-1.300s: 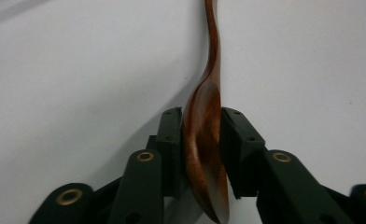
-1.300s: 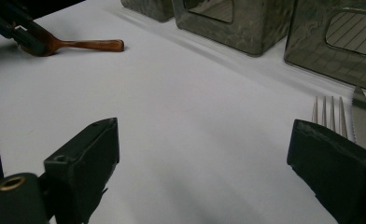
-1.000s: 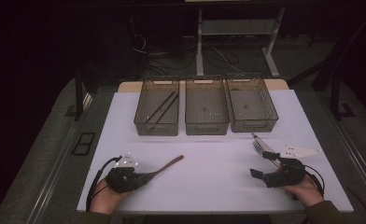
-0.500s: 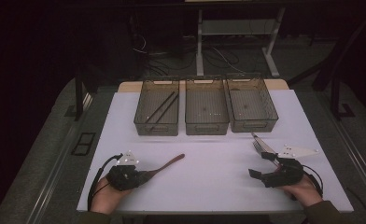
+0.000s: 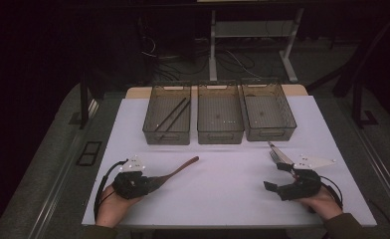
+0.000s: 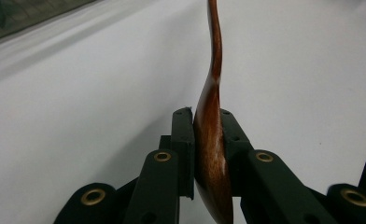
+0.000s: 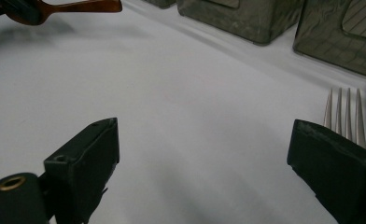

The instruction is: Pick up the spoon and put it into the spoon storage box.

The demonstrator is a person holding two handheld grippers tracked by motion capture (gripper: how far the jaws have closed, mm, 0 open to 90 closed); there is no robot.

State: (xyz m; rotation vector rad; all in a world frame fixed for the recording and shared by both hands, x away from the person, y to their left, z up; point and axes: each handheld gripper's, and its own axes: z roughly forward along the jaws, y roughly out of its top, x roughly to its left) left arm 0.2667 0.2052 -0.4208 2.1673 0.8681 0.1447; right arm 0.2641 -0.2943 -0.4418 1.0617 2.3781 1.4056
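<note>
Gripping the wooden spoon (image 6: 211, 154) by its bowl in my left hand-held gripper (image 5: 150, 183), I lift level toward a bin (image 5: 167, 119); right hand-held gripper (image 7: 209, 172) idles open.

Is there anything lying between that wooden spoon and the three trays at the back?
Nothing visible. The left gripper is clamped on the wooden spoon, and the white table between it and the three trays is bare. The fork lies off to the right, beside the open right gripper.
</note>
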